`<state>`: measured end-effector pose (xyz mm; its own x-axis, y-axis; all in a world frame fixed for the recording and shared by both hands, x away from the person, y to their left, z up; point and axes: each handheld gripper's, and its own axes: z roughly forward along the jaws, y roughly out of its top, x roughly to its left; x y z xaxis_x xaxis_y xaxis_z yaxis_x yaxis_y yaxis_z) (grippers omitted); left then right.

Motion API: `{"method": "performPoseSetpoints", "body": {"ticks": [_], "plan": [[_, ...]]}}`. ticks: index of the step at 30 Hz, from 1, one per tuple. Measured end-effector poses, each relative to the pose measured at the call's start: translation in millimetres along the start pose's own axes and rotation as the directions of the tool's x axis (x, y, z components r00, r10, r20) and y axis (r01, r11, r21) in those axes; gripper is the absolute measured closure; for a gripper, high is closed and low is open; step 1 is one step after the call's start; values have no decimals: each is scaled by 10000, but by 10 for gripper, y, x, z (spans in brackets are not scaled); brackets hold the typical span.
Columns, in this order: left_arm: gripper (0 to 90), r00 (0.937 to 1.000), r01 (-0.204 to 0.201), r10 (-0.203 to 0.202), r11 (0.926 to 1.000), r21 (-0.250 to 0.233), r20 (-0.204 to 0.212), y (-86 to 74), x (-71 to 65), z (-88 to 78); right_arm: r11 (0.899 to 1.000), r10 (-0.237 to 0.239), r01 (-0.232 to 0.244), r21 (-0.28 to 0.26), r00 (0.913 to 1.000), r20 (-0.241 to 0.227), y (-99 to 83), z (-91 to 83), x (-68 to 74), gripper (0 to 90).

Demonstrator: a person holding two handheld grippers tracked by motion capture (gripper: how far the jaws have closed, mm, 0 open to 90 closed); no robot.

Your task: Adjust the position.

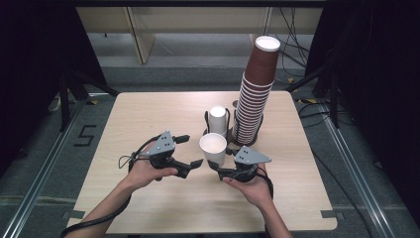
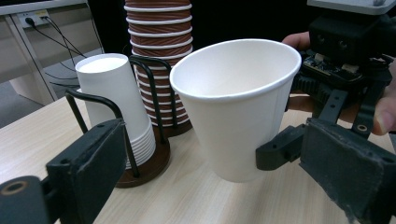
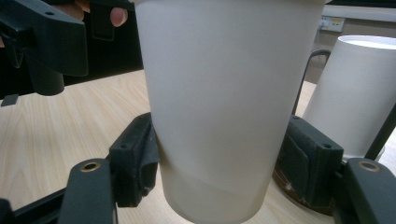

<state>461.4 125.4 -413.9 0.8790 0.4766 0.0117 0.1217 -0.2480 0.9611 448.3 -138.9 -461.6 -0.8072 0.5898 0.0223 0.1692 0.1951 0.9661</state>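
A single white paper cup [image 1: 213, 146] stands mouth up and slightly tilted near the table's middle. My right gripper [image 1: 221, 159] is shut on its lower part. In the right gripper view both pads [image 3: 140, 163] press the white cup [image 3: 219, 93] from either side. My left gripper [image 1: 190, 151] is open just left of the cup. In the left gripper view its jaws stand wide apart around my left gripper's midpoint [image 2: 215, 144], clear of the white cup [image 2: 238, 107], and the right gripper [image 2: 345, 51] shows behind the cup.
Behind the held cup, a stack of upside-down white cups [image 1: 218, 120] sits in a black wire holder [image 2: 149, 116]. A tall leaning stack of brown cups [image 1: 253, 94] rises at the back right. The wooden table [image 1: 148, 114] has bare room at left and front.
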Motion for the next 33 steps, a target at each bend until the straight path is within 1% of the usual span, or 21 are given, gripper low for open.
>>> {"method": "performPoseSetpoints", "body": {"ticks": [1, 2, 3, 4, 9, 10, 11, 12, 13, 16, 17, 20, 21, 22, 23, 24, 26, 27, 31, 32, 33], "plan": [[68, 10000, 20, -20, 10000, -25, -6, 5, -2, 6, 10000, 29, -30, -92, 10000, -70, -3, 10, 3, 339], [68, 10000, 41, -39, 9998, -173, 88, 8, 1, 29, 10000, 5, -6, -89, 10000, -60, -1, 13, 4, 339], [68, 10000, 41, -39, 9998, -173, 88, 8, 1, 29, 10000, 5, -6, -89, 10000, -60, -1, 13, 4, 339], [68, 10000, 34, -34, 10000, -47, -13, 16, -4, 26, 10000, -1, 1, -93, 10000, -41, 0, 11, 4, 339], [66, 10000, 40, -39, 10000, -80, 79, 27, -13, 71, 9998, 85, -88, -202, 9999, -120, 3, 20, 2, 339], [66, 9999, 70, -69, 9999, -100, 79, 29, -16, 78, 9996, -35, 31, -275, 9999, -130, 6, 22, -4, 339], [65, 9999, 105, -104, 9999, -125, 95, 31, -19, 85, 9996, -33, 30, -283, 9999, -99, 7, 23, -3, 339], [65, 9997, 148, -144, 9996, -246, 178, 29, -20, 102, 9996, -36, 34, -285, 9999, -94, 7, 21, -4, 339], [64, 9998, 140, -138, 9998, -134, 138, 35, -25, 101, 9996, 8, -10, -279, 10000, -84, 5, 21, 0, 339], [63, 9997, 168, -166, 9997, -148, 184, 36, -36, 133, 9995, -1, 0, -307, 10000, -34, -3, 31, 10, 339], [62, 9997, 168, -166, 9997, -148, 184, 36, -36, 133, 9996, -120, 124, -242, 9998, 146, 0, 27, 9, 339], [60, 9996, 203, -201, 9997, -125, 213, 41, -39, 163, 9998, -140, 141, -144, 9999, 62, 0, 32, 12, 339], [60, 9995, 235, -232, 9996, -126, 231, 42, -42, 175, 9999, 103, -103, -103, 9999, -20, -3, 38, 26, 339], [58, 9994, 243, -239, 9996, -165, 231, 42, -41, 186, 9997, -169, 170, -180, 9998, 45, -2, 45, 19, 339], [58, 9994, 272, -269, 9995, -128, 221, 43, -42, 195, 9991, -210, 218, -371, 9995, 227, -5, 61, 23, 339], [58, 9992, 311, -307, 9994, -126, 265, 40, -42, 208, 9991, -210, 218, -371, 9995, 227, -5, 61, 23, 339], [58, 9990, 360, -357, 9993, -105, 276, 40, -47, 228, 9994, -206, 211, -290, 9996, 176, 1, 59, 24, 339], [58, 9988, 396, -391, 9991, -142, 289, 40, -48, 239, 9999, -3, 3, -121, 10000, 7, 5, 55, 34, 339], [57, 9982, 519, -513, 9985, -179, 318, 54, -68, 293, 9999, 16, -15, -162, 10000, 35, 5, 65, 42, 339], [57, 9982, 519, -513, 9985, -179, 318, 54, -68, 293, 9997, 91, -91, -221, 10000, -37, 1, 73, 44, 339], [57, 9980, 557, -549, 9982, -244, 324, 59, -69, 307, 9999, 57, -55, -140, 9999, 132, 3, 64, 50, 339]]}}
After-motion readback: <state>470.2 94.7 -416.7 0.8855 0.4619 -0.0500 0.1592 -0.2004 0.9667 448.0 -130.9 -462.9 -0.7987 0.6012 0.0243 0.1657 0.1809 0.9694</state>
